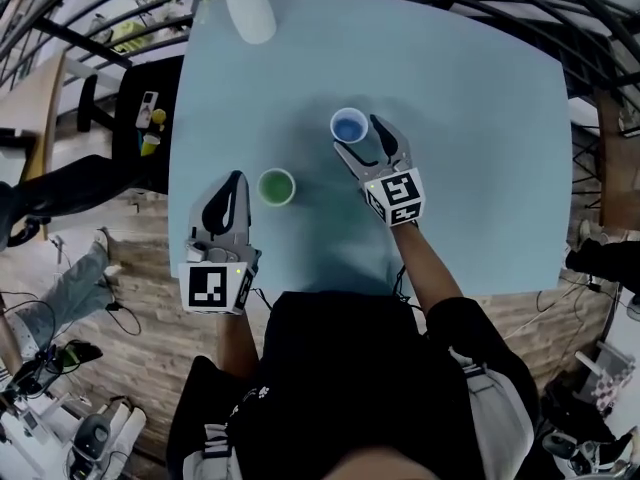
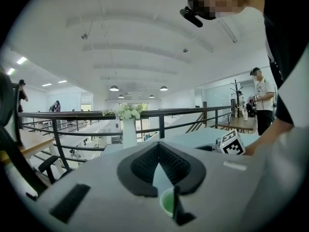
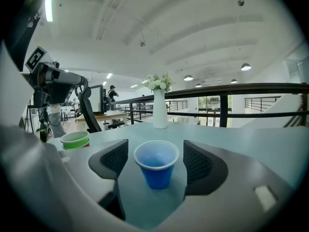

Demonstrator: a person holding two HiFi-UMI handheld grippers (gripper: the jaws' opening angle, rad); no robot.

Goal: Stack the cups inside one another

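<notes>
A blue cup (image 1: 349, 126) stands upright on the pale blue table (image 1: 480, 118). My right gripper (image 1: 360, 138) is open around it. In the right gripper view the blue cup (image 3: 156, 162) sits between the two pads (image 3: 116, 159) with a gap on each side. A green cup (image 1: 276, 186) stands upright to the blue cup's left and nearer me. It also shows at the left of the right gripper view as the green cup (image 3: 75, 140). My left gripper (image 1: 236, 180) is shut and empty, with its tip just left of the green cup. Below its closed jaws I see the green cup's rim (image 2: 167, 202).
A white vase of flowers (image 1: 250, 13) stands at the table's far left edge. A black railing (image 3: 241, 88) runs behind the table. A dark chair and side table (image 1: 140, 118) stand left of the table, and a person's legs (image 1: 70, 278) lie on the wooden floor.
</notes>
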